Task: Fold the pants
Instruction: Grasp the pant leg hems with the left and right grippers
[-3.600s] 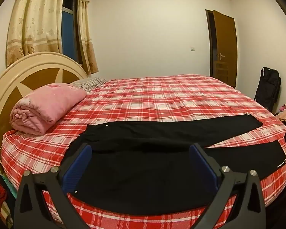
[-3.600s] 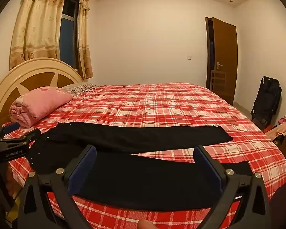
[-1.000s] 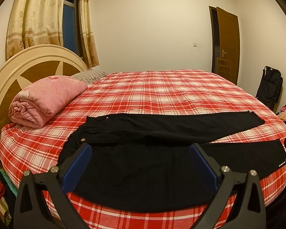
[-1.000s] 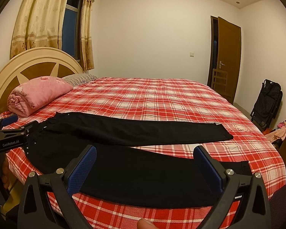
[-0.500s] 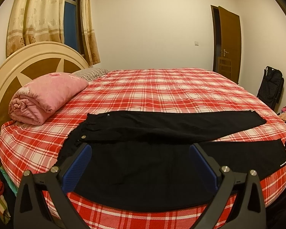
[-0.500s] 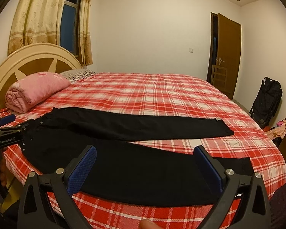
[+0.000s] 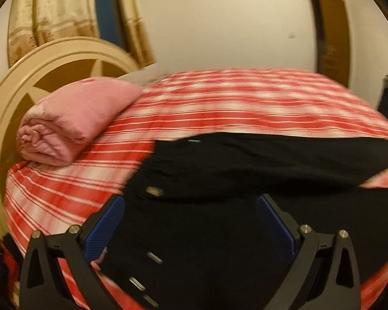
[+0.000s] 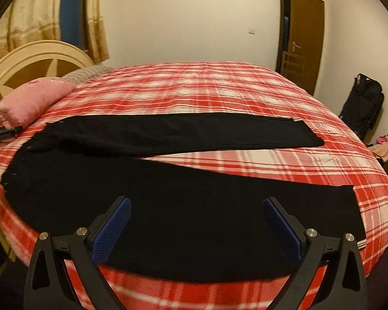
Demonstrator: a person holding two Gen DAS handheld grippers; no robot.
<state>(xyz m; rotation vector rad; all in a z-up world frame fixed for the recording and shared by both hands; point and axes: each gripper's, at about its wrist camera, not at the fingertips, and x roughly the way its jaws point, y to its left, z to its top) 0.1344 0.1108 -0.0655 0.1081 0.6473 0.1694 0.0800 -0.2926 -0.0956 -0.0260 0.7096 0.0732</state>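
Left wrist view: left claw (image 7: 191,222), spread, has swung nearer the pants (image 7: 219,232) waistband; right claw (image 8: 196,219) spread.

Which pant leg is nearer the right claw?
The lower leg, running along the bed's near edge right above the open right claw. The other leg lies farther up the bed, angled away.
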